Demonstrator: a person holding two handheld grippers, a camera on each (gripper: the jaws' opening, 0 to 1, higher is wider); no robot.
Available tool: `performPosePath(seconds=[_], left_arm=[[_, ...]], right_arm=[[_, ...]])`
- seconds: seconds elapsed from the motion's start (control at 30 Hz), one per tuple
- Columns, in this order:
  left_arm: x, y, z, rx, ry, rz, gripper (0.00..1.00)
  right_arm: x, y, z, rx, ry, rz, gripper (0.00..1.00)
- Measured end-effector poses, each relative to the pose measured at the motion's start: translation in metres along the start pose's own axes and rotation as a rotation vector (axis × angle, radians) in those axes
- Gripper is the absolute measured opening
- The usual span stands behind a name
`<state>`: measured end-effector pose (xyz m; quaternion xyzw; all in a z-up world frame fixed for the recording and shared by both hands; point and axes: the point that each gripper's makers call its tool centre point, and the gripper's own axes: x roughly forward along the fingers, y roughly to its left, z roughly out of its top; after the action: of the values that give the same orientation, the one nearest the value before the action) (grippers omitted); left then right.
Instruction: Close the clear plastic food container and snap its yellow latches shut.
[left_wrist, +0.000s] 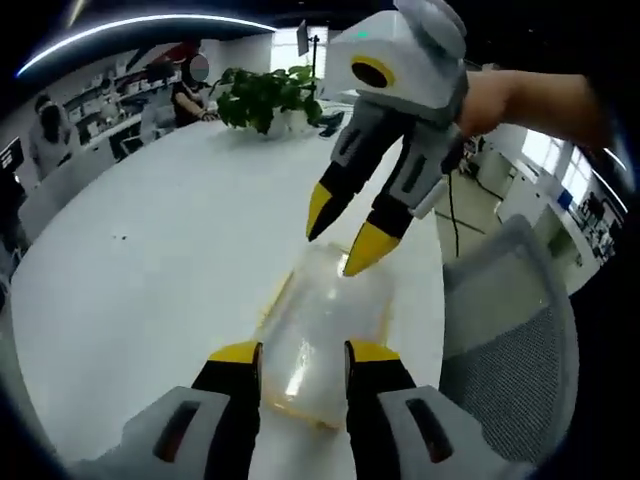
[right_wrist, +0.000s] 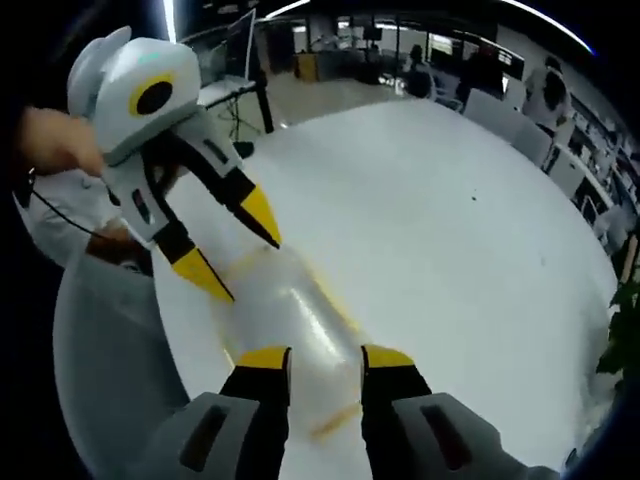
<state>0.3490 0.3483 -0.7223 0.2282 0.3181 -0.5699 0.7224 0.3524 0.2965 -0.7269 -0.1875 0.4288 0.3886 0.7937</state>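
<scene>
1. Container (left_wrist: 325, 345) duty: the left gripper (left_wrist: 300, 352) hung over one end of the clear box, jaws spread about as wide as it, gripping nothing.
2. The right gripper (left_wrist: 340, 238) sat over the opposite end, jaws also apart and empty, tips just above the lid.
3. That box lay on the white table (left_wrist: 150, 260) near its edge, yellow latches (left_wrist: 272, 300) along its sides, a grey mesh chair (left_wrist: 515, 340) close by.

Left gripper (left_wrist: 299, 352): jaws parted, pointing forward and down. Right gripper (right_wrist: 325, 357): jaws likewise parted, angled down from the far side toward the left one. Bare hand (left_wrist: 520, 100) grips its body.
</scene>
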Motion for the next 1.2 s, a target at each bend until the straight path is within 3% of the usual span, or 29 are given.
performPosePath(seconds=[0.33,0.47,0.7,0.8,0.9,1.03,1.2], left_arm=[[0.018,-0.016,0.002,0.081,0.036,-0.045,0.30],[0.024,-0.023,0.001,0.102,0.056,-0.067,0.25],[0.029,-0.024,-0.002,0.113,0.088,-0.083,0.24],[0.032,-0.028,-0.003,0.100,0.095,-0.114,0.19],[0.036,-0.030,-0.010,0.122,0.134,-0.121,0.20],[0.036,-0.033,-0.010,0.105,0.135,-0.132,0.20],[0.035,-0.035,-0.012,0.103,0.142,-0.143,0.32]], right_arm=[[0.013,0.010,-0.004,-0.084,0.039,0.042,0.25],[0.019,0.013,-0.003,-0.125,0.039,0.059,0.24],[0.027,0.011,-0.001,-0.160,0.038,0.098,0.24],[0.028,0.011,-0.001,-0.161,0.030,0.116,0.24],[0.028,0.010,-0.003,-0.170,0.035,0.121,0.24],[0.027,0.006,-0.001,-0.167,0.018,0.119,0.25],[0.028,0.006,0.000,-0.163,0.017,0.118,0.27]])
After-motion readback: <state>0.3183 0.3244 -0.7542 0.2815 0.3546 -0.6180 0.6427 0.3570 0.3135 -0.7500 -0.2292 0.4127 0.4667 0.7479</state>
